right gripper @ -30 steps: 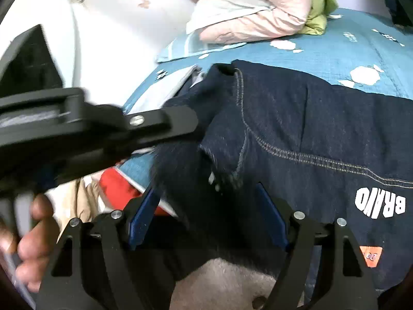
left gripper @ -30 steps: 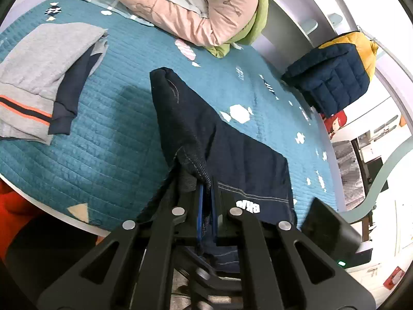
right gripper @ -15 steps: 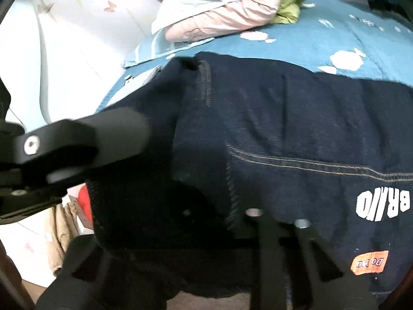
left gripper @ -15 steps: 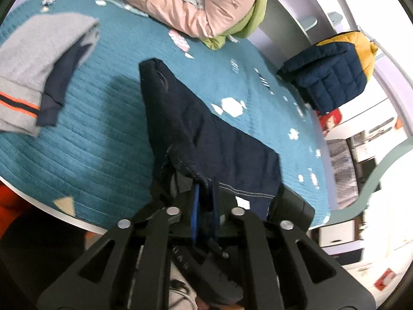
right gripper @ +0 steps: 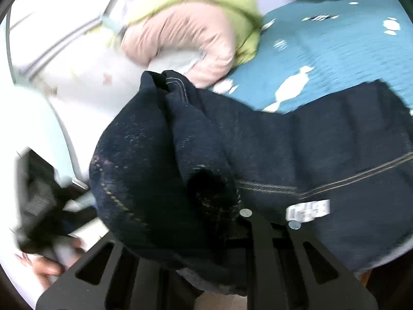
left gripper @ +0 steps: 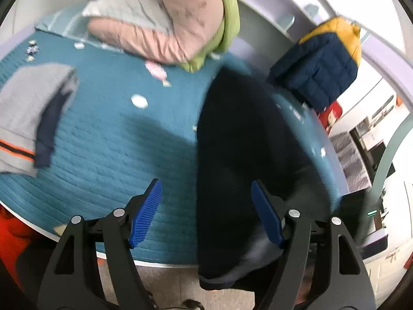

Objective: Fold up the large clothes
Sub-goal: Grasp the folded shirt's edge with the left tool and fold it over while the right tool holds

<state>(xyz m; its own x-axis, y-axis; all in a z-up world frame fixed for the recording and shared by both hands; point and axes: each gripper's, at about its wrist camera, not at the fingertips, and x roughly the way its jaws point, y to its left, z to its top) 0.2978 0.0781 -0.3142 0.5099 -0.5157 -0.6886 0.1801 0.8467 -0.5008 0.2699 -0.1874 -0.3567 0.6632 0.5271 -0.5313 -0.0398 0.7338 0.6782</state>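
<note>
The dark blue jeans [left gripper: 240, 155] hang over the front edge of the teal bed [left gripper: 108, 139], blurred by motion. My left gripper [left gripper: 206, 211] is open and empty, its blue pads [left gripper: 144, 211] spread apart, with the jeans lying between and beyond them. In the right wrist view the jeans [right gripper: 296, 155] bunch up over my right gripper [right gripper: 222, 222], which is shut on a fold of the denim; its fingertips are hidden under the cloth. A white label [right gripper: 307, 210] shows on the jeans.
A folded grey garment with navy and orange trim [left gripper: 31, 113] lies at the bed's left. A pink and green duvet pile [left gripper: 170, 23] sits at the head. A navy and yellow jacket [left gripper: 322, 59] hangs at the right. The other hand [right gripper: 51, 266] shows low left.
My left gripper has let go of the jeans and opened wide. My right gripper has closed on the bunched denim and lifted it. Both views have swung.
</note>
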